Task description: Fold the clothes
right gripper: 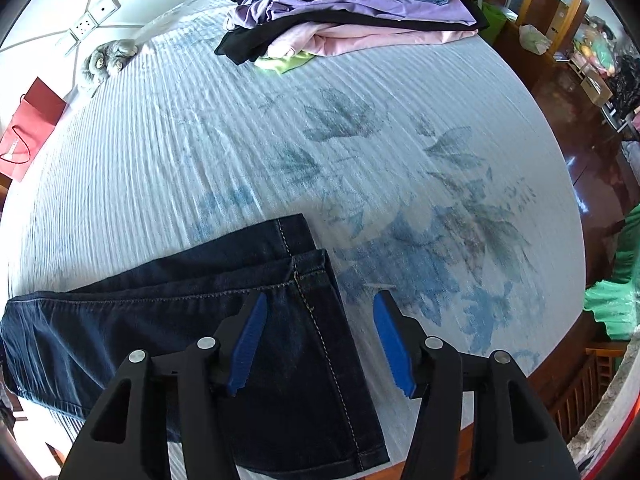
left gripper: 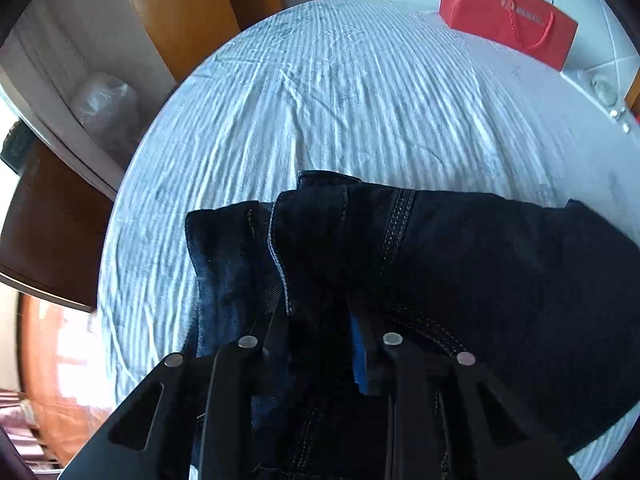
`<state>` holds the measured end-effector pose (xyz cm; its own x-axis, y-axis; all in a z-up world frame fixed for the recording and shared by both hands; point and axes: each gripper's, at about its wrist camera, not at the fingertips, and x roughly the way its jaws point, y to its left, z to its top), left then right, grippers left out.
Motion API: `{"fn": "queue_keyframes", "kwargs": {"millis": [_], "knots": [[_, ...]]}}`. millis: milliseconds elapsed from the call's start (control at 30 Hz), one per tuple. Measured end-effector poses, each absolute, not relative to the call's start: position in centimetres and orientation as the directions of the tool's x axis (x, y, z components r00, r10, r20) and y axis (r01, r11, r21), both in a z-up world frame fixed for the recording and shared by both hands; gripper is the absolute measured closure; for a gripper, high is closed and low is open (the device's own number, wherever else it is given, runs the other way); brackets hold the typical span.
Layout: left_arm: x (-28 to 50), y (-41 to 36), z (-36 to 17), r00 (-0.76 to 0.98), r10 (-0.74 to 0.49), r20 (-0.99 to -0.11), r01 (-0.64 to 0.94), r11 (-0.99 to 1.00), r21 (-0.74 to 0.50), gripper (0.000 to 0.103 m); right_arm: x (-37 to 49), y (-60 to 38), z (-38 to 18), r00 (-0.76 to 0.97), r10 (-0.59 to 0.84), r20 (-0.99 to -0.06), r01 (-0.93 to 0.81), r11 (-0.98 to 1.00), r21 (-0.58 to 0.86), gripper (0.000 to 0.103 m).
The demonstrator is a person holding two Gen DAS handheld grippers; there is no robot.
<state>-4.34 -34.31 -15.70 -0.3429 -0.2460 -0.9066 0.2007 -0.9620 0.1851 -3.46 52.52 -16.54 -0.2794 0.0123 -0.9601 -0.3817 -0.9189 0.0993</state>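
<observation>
Left gripper (left gripper: 320, 344): jaws narrow, dark denim bunched between them; it looks clamped on the jeans (left gripper: 460, 264) at the waist end, though the pads are mostly buried in cloth, so that's a judgement. Right gripper (right gripper: 318, 340): jaws about half open, holding nothing. The left blue pad (right gripper: 248, 340) hovers over the leg hems, the right pad over bare sheet just past the hem edge.

Jeans (right gripper: 180, 320) lie across the near edge of the bed (right gripper: 200, 152), legs stacked one on the other, hems at the right gripper.

Handling: denim is heavy for cloth, stiffish, not slippery, not fragile. It should hold a crease and won't drape away like a tee (thick seams may resist the fold). Best grips: both stacked hems together on the right, waistband on the left, pinching all layers.

Pose: both grippers point steeply down at the bed, right one set to drop onto the hems.

Further back: a pile of folded clothes (right gripper: 352, 12) at the far edge, a red bag (left gripper: 508, 16) beyond the bed.
</observation>
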Motion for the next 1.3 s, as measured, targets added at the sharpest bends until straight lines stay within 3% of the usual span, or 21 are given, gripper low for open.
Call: {"fn": "queue_keyframes", "kwargs": {"millis": [133,167,200,233,333,500,600,733,867,967,1300], "knots": [[-3.7,-34.6,-14.7,-0.369,-0.287,-0.884,0.266,-0.944,0.196,0.09,-4.0,52.3,-17.3,-0.301,-0.017,-0.954,-0.381,-0.915,0.137,0.051],[-3.4,-34.9,-14.0,-0.387,-0.284,-0.877,0.288,-0.941,0.178,0.091,-4.1,51.8,-17.4,-0.3,-0.024,-0.954,-0.365,-0.921,0.138,0.059],[-3.1,-35.2,-13.3,-0.408,-0.287,-0.867,0.299,-0.939,0.17,0.091,-4.3,51.2,-17.4,-0.28,-0.003,-0.96,-0.346,-0.932,0.105,0.078],[-2.8,-35.3,-12.6,-0.425,-0.29,-0.857,0.304,-0.938,0.167,0.091,-4.4,50.3,-17.2,-0.268,0.038,-0.963,-0.318,-0.947,0.051,0.086],[-2.5,-35.8,-11.3,-0.457,-0.287,-0.842,0.316,-0.937,0.148,0.09,-4.4,48.3,-14.2,-0.364,0.157,-0.918,-0.26,-0.964,-0.062,0.088],[-3.4,-35.7,-13.5,-0.418,-0.316,-0.851,0.32,-0.929,0.188,0.089,-6.4,50.0,-14.5,-0.361,0.152,-0.92,-0.307,-0.951,-0.036,0.087],[-3.7,-35.5,-15.2,-0.392,-0.341,-0.854,0.325,-0.92,0.218,0.075,-7.1,51.3,-17.2,-0.3,0.172,-0.938,-0.385,-0.922,-0.046,0.067],[-2.5,-36.3,-14.2,-0.427,-0.337,-0.839,0.333,-0.921,0.201,0.059,-4.3,52.2,-15.7,-0.363,0.142,-0.921,-0.467,-0.883,0.048,0.064],[0.7,-38.9,-11.6,-0.475,-0.351,-0.807,0.415,-0.898,0.147,0.055,1.0,52.4,-13.6,-0.419,0.137,-0.898,-0.53,-0.839,0.119,0.051],[2.7,-41.0,-11.4,-0.478,-0.315,-0.82,0.458,-0.886,0.074,0.052,4.5,52.3,-14.1,-0.427,0.111,-0.897,-0.593,-0.783,0.185,0.051],[3.4,-41.3,-15.1,-0.4,-0.274,-0.875,0.408,-0.908,0.097,0.052,8.0,50.1,-18.2,-0.463,0.062,-0.884,-0.654,-0.697,0.294,0.049]]}}
